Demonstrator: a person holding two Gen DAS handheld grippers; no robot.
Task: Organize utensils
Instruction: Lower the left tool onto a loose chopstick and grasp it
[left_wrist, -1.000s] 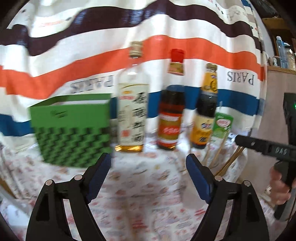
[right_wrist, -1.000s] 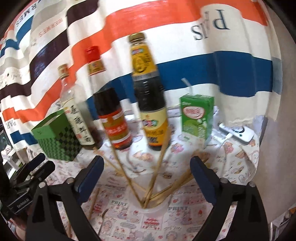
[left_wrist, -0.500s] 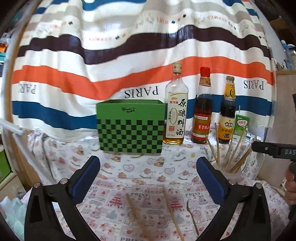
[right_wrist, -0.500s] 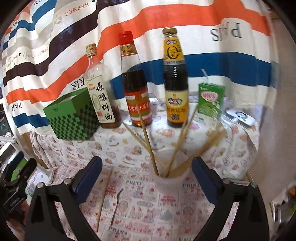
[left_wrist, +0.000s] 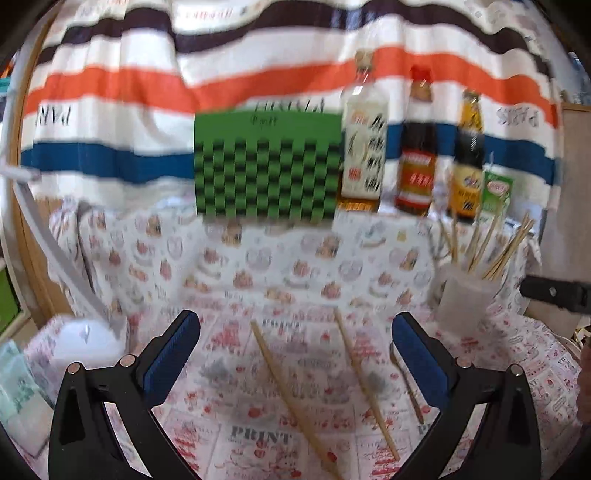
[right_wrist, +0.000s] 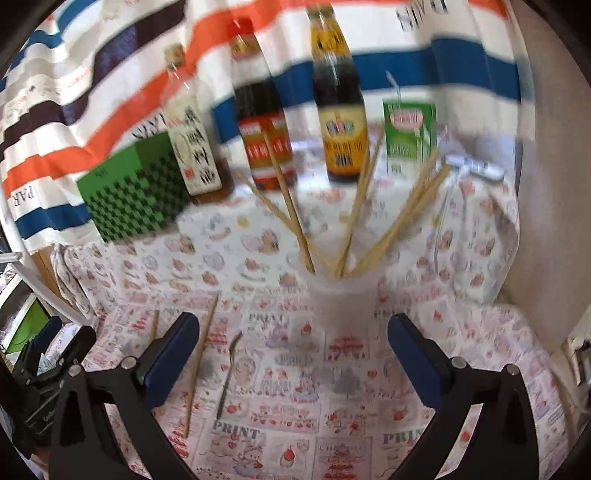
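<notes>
Striped cloth (left_wrist: 110, 85) hangs as backdrop at the far side. Table (left_wrist: 295, 266) under a printed cover, cartoon pattern.

Green checkered box (left_wrist: 267, 166) stands far centre, with three bottles (left_wrist: 364, 147) in a row to its right and a green drink carton (right_wrist: 408, 127) at the far right end.

Clear plastic cup (right_wrist: 341, 302) at mid-right of the table, upright, holding a fan of chopsticks (right_wrist: 288, 199) that lean outward in all directions.

Loose items lie flat on the near part of the cover: two chopsticks (left_wrist: 291, 402), roughly parallel and near each other, and just to their right a small fork (right_wrist: 229, 373), thin and dark; the frames are too blurred to make out its head.

Left tongs (left_wrist: 295, 354): released, spread wide, nothing between them; the two loose chopsticks lie below and ahead of the gap. Right tongs (right_wrist: 291, 354): jaws opening, nothing between the pads; the cup sits just beyond the gap.

Judgement: the step in hand is the first pickup, with nothing yet collected.

To do it well:
- Take one chopstick at a time, near its middle, so it does not swing.
- Set the pads across the stick, not along it.
- Come down low; the stick is thin and flat on soft cloth, and may roll or snag the cover.
- Lower it into the cup clear of the splayed sticks, or the cup may tip.
</notes>
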